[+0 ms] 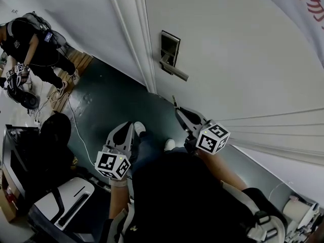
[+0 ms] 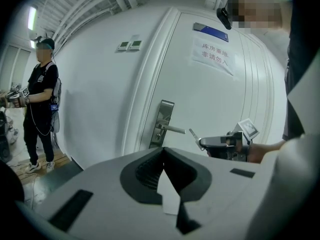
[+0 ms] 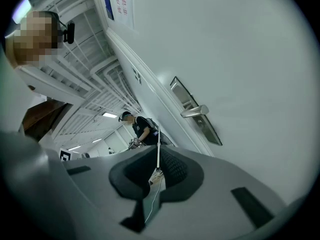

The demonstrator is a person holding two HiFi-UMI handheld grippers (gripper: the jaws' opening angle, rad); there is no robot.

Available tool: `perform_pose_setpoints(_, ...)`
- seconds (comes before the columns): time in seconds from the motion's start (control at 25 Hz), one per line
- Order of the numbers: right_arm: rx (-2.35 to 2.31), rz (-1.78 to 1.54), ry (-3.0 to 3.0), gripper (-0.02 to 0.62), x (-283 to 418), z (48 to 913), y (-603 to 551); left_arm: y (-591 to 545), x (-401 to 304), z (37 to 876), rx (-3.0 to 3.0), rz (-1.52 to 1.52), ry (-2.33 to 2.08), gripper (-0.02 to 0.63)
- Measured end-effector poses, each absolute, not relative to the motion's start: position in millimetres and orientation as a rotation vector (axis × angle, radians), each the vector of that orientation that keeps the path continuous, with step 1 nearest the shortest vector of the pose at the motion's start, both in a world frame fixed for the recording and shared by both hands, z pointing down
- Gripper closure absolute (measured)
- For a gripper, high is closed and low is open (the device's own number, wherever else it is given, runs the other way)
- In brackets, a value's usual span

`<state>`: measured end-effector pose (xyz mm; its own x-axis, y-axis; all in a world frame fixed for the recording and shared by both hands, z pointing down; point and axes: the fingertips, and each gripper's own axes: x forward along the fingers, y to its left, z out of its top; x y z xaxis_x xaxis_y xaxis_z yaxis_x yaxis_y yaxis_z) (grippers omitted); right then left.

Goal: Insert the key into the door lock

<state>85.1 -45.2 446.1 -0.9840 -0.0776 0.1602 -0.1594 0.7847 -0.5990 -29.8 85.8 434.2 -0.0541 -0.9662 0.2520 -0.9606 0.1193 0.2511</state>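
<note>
Right gripper (image 1: 178, 111) clamped on key (image 1: 174, 103), near lock (image 1: 169, 48), not touching, left gripper (image 1: 126, 128) closed, empty, farther off

- Paper notice (image 2: 212, 55) on the door (image 2: 220, 101), left gripper view: two lines of red Chinese characters, "库房重地" over "非请勿入".
- Head view, top right edge: the same notice is cut off by the frame; only the red characters "请勿" can be read in part.
- Blue plate (image 2: 214, 32) above the notice: print too small to read.
- Right gripper view: notice and plate seen at a steep angle; illegible.
</note>
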Motion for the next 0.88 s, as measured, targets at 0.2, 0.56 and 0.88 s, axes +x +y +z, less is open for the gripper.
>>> perform_pose_setpoints(0.2,0.241,1.041,-2.805,0.561,65.5,460.5,-62.2,65.8,-52.4,436.3,1.9,-0.02,-2.011,0.598)
perform_pose_setpoints(0.56,0.378,1.174,-2.72,0.561,16.1,494.3,-91.1,26.0,-115.1,441.8,1.979,0.015,-1.904,0.598)
perform_pose_setpoints(0.88,0.567,1.355,-2.68,0.562,-17.2,527.9,-121.1,-21.5,-158.5,460.7,2.102,0.065,-1.746,0.598)
